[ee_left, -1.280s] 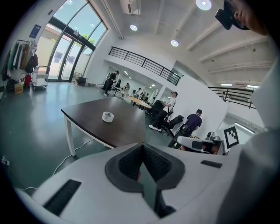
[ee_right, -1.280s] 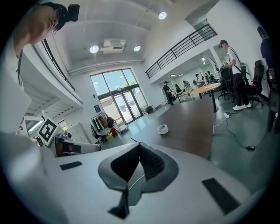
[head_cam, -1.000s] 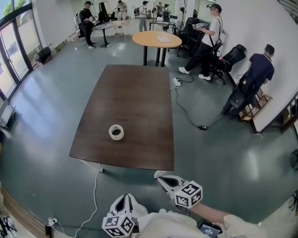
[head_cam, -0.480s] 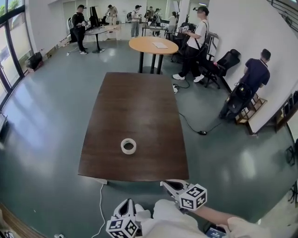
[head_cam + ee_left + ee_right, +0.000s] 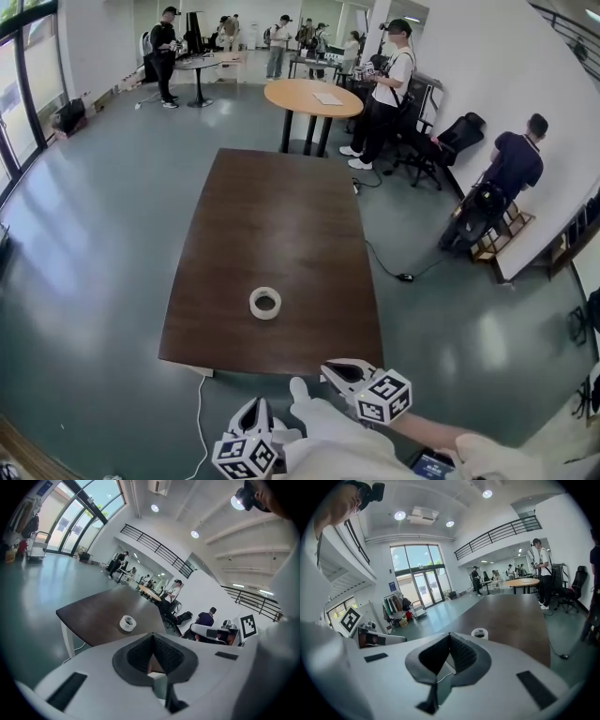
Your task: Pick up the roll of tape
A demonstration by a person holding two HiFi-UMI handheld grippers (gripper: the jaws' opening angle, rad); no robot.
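Moved closer to the table [image 5: 281, 206], roll of tape [image 5: 265, 303] lies flat near its front edge; my left gripper [image 5: 259, 408] and right gripper [image 5: 336, 367] are both closed and empty, so I should open one wide before reaching in.

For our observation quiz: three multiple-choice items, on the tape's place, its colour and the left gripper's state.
1. The roll of tape lies: A in a box; B flat on the dark table, near its near edge; C in a drawer.
2. Its colour: A red; B black; C white.
3. The left gripper is: A shut, empty; B wide open; C clamped on the tape.
Answers: 1 B, the head view shows it; 2 C, pale in every view; 3 A, pads meet, nothing between.
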